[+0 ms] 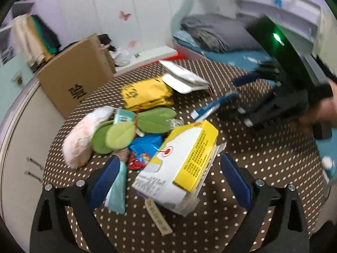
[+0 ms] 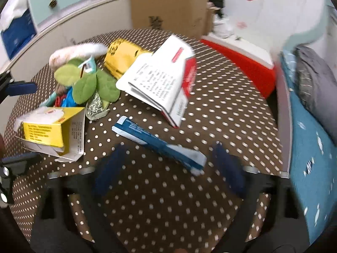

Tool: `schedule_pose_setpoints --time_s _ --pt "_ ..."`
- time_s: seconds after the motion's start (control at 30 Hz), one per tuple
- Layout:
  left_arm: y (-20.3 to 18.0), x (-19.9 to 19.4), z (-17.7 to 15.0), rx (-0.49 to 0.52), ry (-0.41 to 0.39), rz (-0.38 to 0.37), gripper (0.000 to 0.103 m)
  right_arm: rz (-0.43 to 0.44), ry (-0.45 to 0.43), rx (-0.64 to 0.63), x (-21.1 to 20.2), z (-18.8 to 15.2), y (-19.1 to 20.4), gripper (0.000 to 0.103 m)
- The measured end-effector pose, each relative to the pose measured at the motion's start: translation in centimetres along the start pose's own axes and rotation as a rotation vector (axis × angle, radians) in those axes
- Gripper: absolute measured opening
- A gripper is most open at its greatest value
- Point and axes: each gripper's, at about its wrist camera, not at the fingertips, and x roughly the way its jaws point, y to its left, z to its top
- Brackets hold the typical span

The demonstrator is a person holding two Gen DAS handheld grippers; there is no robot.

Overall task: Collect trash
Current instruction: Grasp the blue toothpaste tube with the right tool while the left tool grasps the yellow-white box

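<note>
Trash lies scattered on a brown polka-dot table. A yellow-and-white carton lies on its side between the blue pads of my left gripper, which is open and not pressing on it. A teal wrapper rests against its left pad. In the right wrist view a long blue-and-white box lies flat, its near end between the blurred fingers of my right gripper, open, with the pads apart from it. From the left wrist view, the right gripper hovers over that blue box.
A pile holds green leaf-shaped plush, a pink fluffy item, a blue snack wrapper and a yellow packet. A white-and-red carton lies behind. A cardboard box stands at the far edge; a blue bed is to the right.
</note>
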Motion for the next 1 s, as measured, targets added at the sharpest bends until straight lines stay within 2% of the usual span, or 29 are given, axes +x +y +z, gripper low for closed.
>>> schedule_pose_setpoints --time_s 0.03,0.07,0.1,0.13,0.17,0.23,0.3,0.47,0.5,0.53,0.57,0.6,0.63,0.67,0.7,0.77,0.83,1.0 --pt "-0.1 0.4 0.0 0.016 0.011 -0.007 0.093 0.018 -0.012 -0.004 0.1 0.1 -0.1 0.056" --pt "-0.3 0.7 0.0 0.032 0.024 -0.026 0.088 0.023 -0.016 -0.007 0.0 0.2 -0.1 0.043" --pt "-0.5 1.1 -0.1 0.047 0.041 -0.047 0.073 0.024 -0.012 -0.015 -0.1 0.2 0.1 0.035" --pt "-0.7 1.3 -0.2 0.064 0.058 -0.065 0.068 0.032 -0.005 -0.024 -0.4 0.0 0.4 0.025" --pt "-0.9 1.4 -0.3 0.074 0.061 -0.071 0.067 0.032 -0.001 -0.028 -0.5 -0.1 0.6 0.021" --pt "-1.1 1.4 -0.4 0.089 0.059 -0.092 0.064 0.032 -0.005 -0.021 -1.2 -1.0 0.9 0.020" --pt "-1.2 1.2 -0.3 0.083 0.054 -0.113 0.056 0.051 -0.011 0.011 -1.7 -1.7 1.1 0.020" --pt "-1.6 0.5 -0.6 0.048 0.052 -0.160 0.052 0.065 0.001 0.076 -2.6 -2.7 1.5 0.022" --pt "-1.8 0.4 -0.8 0.049 0.052 -0.155 0.055 0.075 0.001 0.079 -2.7 -2.8 1.6 0.027" --pt "-2.0 0.4 -1.0 0.051 0.050 -0.141 0.059 0.074 -0.004 0.077 -2.9 -3.0 1.6 0.041" --pt "-2.1 0.7 -1.1 0.053 0.052 -0.116 0.070 0.065 -0.012 0.074 -2.9 -3.0 1.7 0.050" --pt "-2.3 0.8 -1.3 0.055 0.052 -0.106 0.071 0.061 -0.020 0.073 -2.9 -2.8 1.8 0.050" --pt "-2.3 1.0 -1.2 0.053 0.057 -0.109 0.071 0.066 -0.025 0.074 -2.7 -2.5 1.8 0.049" --pt "-2.3 1.1 -1.4 0.038 0.065 -0.126 0.061 0.071 -0.025 0.071 -2.3 -2.2 2.0 0.043" --pt "-2.2 1.2 -1.4 0.021 0.067 -0.138 0.057 0.067 -0.021 0.061 -1.9 -2.0 1.9 0.039" --pt "-2.0 1.1 -1.5 -0.015 0.063 -0.145 0.055 0.026 -0.031 0.033 -1.8 -1.6 2.3 0.017" --pt "-1.8 0.5 -1.6 -0.042 0.049 -0.158 0.052 0.064 -0.032 0.060 -2.1 -1.6 2.4 0.014" --pt "-1.5 -1.4 -1.7 -0.106 0.005 -0.185 0.049 0.099 -0.090 0.145 -5.0 -3.3 1.5 0.014"
